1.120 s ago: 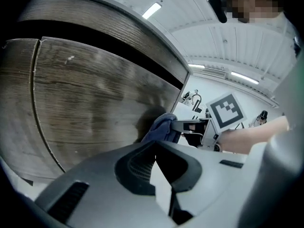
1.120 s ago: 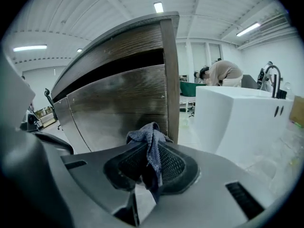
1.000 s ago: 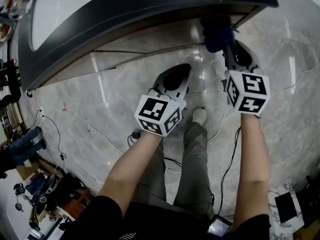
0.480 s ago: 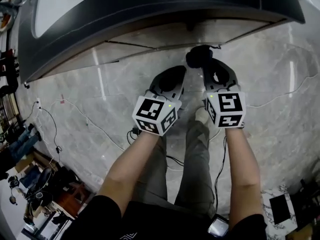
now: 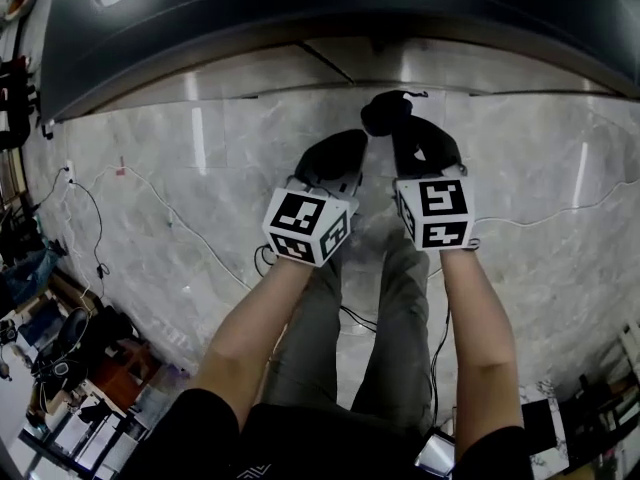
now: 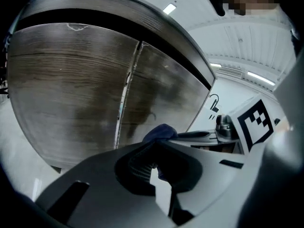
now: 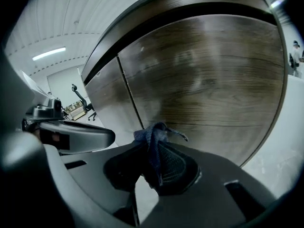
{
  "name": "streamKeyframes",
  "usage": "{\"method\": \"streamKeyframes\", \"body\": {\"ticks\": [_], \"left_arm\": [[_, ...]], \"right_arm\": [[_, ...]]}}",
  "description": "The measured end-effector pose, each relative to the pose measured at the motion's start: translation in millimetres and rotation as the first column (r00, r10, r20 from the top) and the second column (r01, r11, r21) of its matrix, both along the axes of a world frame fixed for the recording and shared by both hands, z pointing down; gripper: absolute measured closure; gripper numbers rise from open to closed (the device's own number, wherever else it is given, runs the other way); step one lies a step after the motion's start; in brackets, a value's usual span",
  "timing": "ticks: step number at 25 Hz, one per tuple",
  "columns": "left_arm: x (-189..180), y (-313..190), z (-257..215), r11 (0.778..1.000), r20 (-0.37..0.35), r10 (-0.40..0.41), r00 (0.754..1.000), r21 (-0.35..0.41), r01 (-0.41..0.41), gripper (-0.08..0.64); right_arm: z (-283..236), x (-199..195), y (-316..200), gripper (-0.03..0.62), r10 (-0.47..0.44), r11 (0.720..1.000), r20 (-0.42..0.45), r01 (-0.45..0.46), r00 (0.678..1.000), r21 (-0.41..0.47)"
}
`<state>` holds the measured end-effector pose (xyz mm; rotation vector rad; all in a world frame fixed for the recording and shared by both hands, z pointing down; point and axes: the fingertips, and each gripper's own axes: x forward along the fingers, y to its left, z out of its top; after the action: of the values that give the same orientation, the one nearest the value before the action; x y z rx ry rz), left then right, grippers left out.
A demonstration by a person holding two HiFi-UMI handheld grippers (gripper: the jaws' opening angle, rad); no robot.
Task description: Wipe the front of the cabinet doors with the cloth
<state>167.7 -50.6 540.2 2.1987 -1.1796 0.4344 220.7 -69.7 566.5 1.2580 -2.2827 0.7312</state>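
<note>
Brown wood-grain cabinet doors (image 6: 71,80) fill the left gripper view, with a vertical seam between them. The doors (image 7: 204,80) also face me in the right gripper view, a short way off. From above, the doors (image 5: 260,73) are a thin brown band under a dark countertop (image 5: 300,8). My right gripper (image 7: 149,151) is shut on a dark blue cloth (image 7: 152,137), which bunches up past its tips. In the head view the cloth (image 5: 385,113) hangs short of the doors. My left gripper (image 5: 335,158) is shut and holds nothing, close beside the right gripper (image 5: 410,138).
The floor (image 5: 180,168) is grey marble tile with cables (image 5: 150,213) trailing across it. A person's legs (image 5: 370,308) stand below the grippers. Cluttered gear (image 5: 70,348) lies at the lower left. The countertop overhangs the doors.
The right gripper has carried the cloth left and back from under the counter edge, ending beside the left gripper. The left gripper has barely moved.
</note>
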Motion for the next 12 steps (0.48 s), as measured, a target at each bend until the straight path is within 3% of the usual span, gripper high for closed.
{"method": "streamKeyframes", "body": {"ticks": [7, 12], "left_arm": [[-48, 4, 21, 0.998, 0.015, -0.057, 0.998, -0.027, 0.058, 0.560], [-67, 1, 41, 0.994, 0.018, -0.102, 0.995, -0.047, 0.103, 0.560]], "right_arm": [[24, -45, -10, 0.525, -0.070, 0.998, -0.047, 0.070, 0.996, -0.010], [41, -62, -28, 0.525, -0.041, 0.999, -0.059, 0.040, 0.997, -0.018]]}}
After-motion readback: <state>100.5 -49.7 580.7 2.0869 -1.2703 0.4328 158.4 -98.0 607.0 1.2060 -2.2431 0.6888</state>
